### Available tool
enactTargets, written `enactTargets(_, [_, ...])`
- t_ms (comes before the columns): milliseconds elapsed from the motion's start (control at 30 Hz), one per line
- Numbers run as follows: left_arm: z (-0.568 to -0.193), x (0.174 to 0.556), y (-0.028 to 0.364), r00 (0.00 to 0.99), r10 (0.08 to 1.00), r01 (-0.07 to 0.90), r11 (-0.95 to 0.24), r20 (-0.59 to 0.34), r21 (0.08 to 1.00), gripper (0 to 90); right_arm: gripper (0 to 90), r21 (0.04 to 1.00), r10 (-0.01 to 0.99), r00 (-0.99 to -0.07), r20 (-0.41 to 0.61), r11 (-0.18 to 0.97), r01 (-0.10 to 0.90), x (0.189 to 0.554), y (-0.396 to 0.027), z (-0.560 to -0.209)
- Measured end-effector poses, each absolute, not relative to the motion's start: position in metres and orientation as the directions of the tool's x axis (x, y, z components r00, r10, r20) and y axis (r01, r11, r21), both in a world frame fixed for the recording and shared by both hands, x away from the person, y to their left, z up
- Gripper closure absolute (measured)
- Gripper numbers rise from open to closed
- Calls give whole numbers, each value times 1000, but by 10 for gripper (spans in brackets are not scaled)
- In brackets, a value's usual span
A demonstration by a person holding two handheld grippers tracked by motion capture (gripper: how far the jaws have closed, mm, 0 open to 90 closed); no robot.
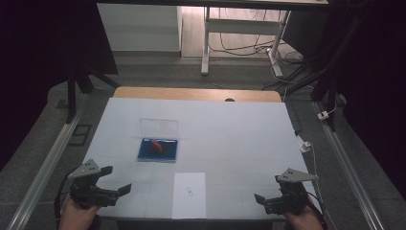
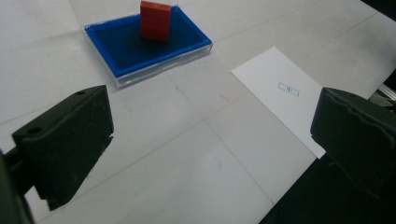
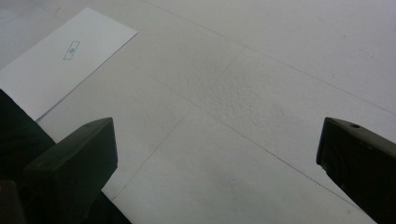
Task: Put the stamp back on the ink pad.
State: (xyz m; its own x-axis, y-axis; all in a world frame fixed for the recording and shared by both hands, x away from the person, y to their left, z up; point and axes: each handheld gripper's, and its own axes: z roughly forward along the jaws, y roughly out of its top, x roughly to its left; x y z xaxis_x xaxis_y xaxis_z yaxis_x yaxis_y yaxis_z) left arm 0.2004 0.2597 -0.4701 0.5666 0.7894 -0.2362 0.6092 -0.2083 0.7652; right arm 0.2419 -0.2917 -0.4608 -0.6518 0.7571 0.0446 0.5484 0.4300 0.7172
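A red block (image 1: 157,145) (image 2: 155,20) stands upright in a shallow blue tray (image 1: 146,152) (image 2: 121,49) left of the table's middle. A clear lid (image 1: 159,128) stands up behind the tray. A white card (image 1: 189,194) (image 2: 280,98) (image 3: 60,60) with a small printed mark lies at the front centre. My left gripper (image 1: 116,179) (image 2: 210,135) hovers open at the front left, pointing toward the tray and card, with nothing between its jaws. My right gripper (image 1: 268,189) (image 3: 215,158) is open at the front right over bare white paper, to the right of the card.
White paper covers the table (image 1: 239,139); a wooden strip (image 1: 196,93) shows at its far edge. Metal rails (image 1: 45,165) run along both sides. Beyond the table stand desk legs (image 1: 206,43) and loose floor cables (image 1: 249,48).
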Motion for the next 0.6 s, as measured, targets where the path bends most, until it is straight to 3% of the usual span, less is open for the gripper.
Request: enactTargets(600, [-480, 186, 259, 523, 838, 668, -289, -157, 685, 4, 0, 713, 754, -655, 41, 437, 547, 242, -290, -461])
